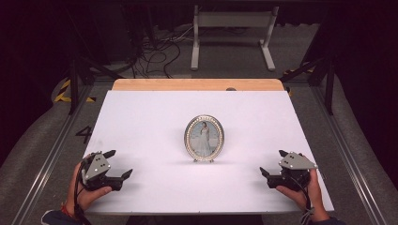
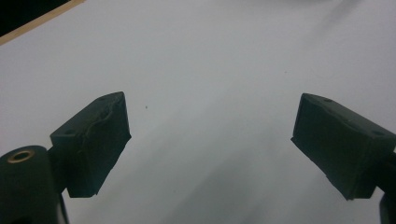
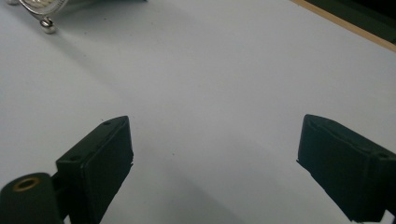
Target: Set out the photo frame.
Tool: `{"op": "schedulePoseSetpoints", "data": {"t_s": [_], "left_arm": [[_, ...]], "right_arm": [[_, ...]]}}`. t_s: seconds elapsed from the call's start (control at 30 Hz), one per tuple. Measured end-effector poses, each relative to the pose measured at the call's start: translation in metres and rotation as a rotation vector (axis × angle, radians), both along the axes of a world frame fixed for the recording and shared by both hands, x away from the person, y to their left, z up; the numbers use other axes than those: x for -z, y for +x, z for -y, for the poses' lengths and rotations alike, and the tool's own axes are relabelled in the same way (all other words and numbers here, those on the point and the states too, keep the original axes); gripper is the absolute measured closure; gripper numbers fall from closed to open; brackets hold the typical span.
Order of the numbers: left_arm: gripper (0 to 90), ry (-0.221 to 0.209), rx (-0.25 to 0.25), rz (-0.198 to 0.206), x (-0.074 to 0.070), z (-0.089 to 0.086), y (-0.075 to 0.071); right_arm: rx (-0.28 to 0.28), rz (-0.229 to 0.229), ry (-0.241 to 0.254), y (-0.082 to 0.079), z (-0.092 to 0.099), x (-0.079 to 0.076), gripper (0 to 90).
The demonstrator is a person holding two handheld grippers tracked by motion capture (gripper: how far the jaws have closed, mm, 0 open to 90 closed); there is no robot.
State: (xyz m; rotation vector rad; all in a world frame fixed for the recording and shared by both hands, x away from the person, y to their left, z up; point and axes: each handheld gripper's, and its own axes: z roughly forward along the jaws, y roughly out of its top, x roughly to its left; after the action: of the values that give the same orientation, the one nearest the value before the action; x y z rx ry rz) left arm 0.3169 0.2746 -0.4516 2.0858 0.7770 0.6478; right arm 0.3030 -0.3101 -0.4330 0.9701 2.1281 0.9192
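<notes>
The left gripper (image 1: pixel 118 165) rests low at the near left of the white table (image 1: pixel 141 122), its black, blocky rubber-like fingers (image 2: pixel 95 144) spread wide with nothing between them. Ahead of those fingertips and off to their right, well apart, the oval picture frame (image 1: pixel 204 138) stands upright on small ball feet; its rim looks like shiny silver metal with a beaded edge. Farther right, the right gripper (image 1: pixel 273 163) mirrors the first, fingers (image 3: pixel 100 163) likewise released and empty, the frame's foot (image 3: pixel 46 24) lying beyond and left of them. My worry: a tall, narrow-footed frame tips easily, so a one-sided nudge or a pinch on the slick rounded rim could knock it flat
</notes>
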Motion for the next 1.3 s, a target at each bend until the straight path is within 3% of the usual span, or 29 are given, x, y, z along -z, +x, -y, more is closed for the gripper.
{"op": "schedulePoseSetpoints", "data": {"t_s": [0.23,0.47,0.83,1.3], "left_arm": [[11.3,-0.052,-0.035,-0.003,0.001,-0.013,-0.004],[11.3,-0.070,-0.051,-0.013,0.003,-0.018,-0.003],[11.3,-0.047,-0.026,-0.002,0.001,-0.005,-0.007],[11.1,-0.025,-0.014,-0.011,0.004,0.000,-0.005]], "right_arm": [[0.048,-0.006,0.045,0.002,0.022,0.004,10.0],[0.049,-0.018,0.067,0.004,0.027,0.011,10.0],[0.040,0.003,0.083,0.000,0.026,0.009,9.9],[0.020,-0.016,0.082,-0.001,0.020,0.012,9.8]]}}
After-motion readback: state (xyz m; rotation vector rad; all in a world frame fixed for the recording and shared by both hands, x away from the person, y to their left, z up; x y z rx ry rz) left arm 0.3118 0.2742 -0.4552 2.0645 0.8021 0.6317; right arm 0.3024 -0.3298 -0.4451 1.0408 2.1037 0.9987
